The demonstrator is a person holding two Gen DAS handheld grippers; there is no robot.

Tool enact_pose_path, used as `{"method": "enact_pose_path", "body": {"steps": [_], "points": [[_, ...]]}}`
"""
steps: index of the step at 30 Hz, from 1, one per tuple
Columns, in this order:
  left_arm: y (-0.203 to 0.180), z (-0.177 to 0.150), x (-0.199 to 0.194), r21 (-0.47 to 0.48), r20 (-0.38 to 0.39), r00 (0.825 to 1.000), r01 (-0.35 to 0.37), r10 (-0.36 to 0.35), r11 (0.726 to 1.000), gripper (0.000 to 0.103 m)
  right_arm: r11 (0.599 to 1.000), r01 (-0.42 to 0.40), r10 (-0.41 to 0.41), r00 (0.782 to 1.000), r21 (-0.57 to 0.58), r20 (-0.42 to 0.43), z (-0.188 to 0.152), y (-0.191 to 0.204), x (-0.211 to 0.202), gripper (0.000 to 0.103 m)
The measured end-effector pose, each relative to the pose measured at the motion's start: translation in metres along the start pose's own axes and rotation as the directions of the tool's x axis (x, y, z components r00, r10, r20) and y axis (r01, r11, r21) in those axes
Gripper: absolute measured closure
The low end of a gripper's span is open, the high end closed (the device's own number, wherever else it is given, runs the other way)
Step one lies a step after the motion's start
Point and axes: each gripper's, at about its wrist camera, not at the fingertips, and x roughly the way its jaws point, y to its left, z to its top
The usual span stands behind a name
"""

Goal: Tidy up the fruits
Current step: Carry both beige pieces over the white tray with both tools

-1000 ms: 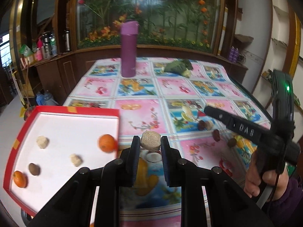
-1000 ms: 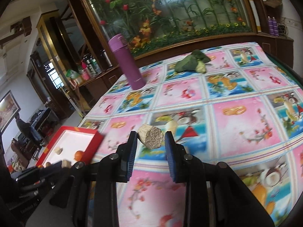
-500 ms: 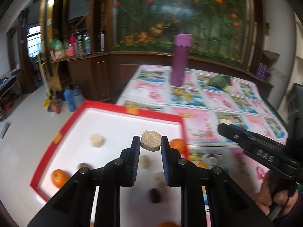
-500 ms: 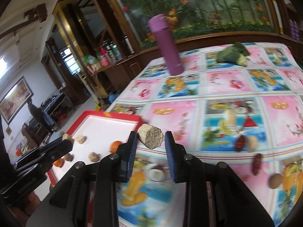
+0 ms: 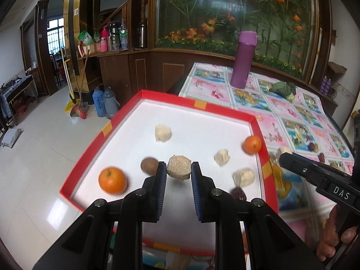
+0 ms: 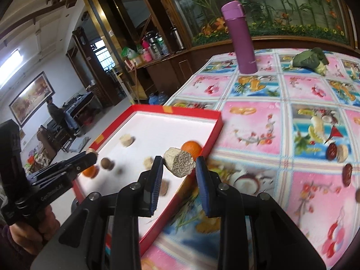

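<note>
My left gripper (image 5: 178, 175) is shut on a beige grainy chunk (image 5: 179, 167), held above the white floor of the red-rimmed tray (image 5: 195, 104). In the tray lie two oranges (image 5: 112, 180) (image 5: 252, 144), a brown fruit (image 5: 149, 165), several pale chunks (image 5: 163, 132) and a dark date (image 5: 238, 194). My right gripper (image 6: 179, 168) is shut on another beige chunk (image 6: 179, 162), held over the tray's right rim (image 6: 211, 132). Dates and nuts (image 6: 336, 153) lie on the tablecloth to the right.
A purple flask (image 6: 239, 38) stands at the table's far side, with a green vegetable (image 6: 311, 59) to its right. The tray overhangs the table's left edge above the tiled floor (image 5: 33, 157). Thermos jugs (image 5: 105, 101) stand on the floor.
Both grippers have swung left from the tablecloth toward the tray, each still holding its chunk. The left one now hangs over the tray's middle, the right one at its right rim.
</note>
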Motion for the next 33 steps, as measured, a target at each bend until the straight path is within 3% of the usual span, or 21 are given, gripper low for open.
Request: {"method": "enact_pose_path", "body": {"steps": [16,25,33], "points": [[-0.007,-0.010,0.010,0.036,-0.066,0.998,0.009,-0.007,0.999,0.082,0.989,-0.137,0.131,0.985,-0.050,-0.115,-0.028,0.030,0.014,0.071],[-0.009,-0.006,0.022,0.036,-0.098,0.995,0.012,-0.008,0.999,0.082,0.988,-0.152,0.141,0.968,-0.038,-0.207,-0.025,0.037,0.041,0.071],[-0.012,-0.004,0.034,0.027,-0.120,0.993,0.018,-0.015,0.999,0.082,0.992,-0.117,0.107,0.979,-0.047,-0.172,-0.009,0.034,0.050,0.071]]}}
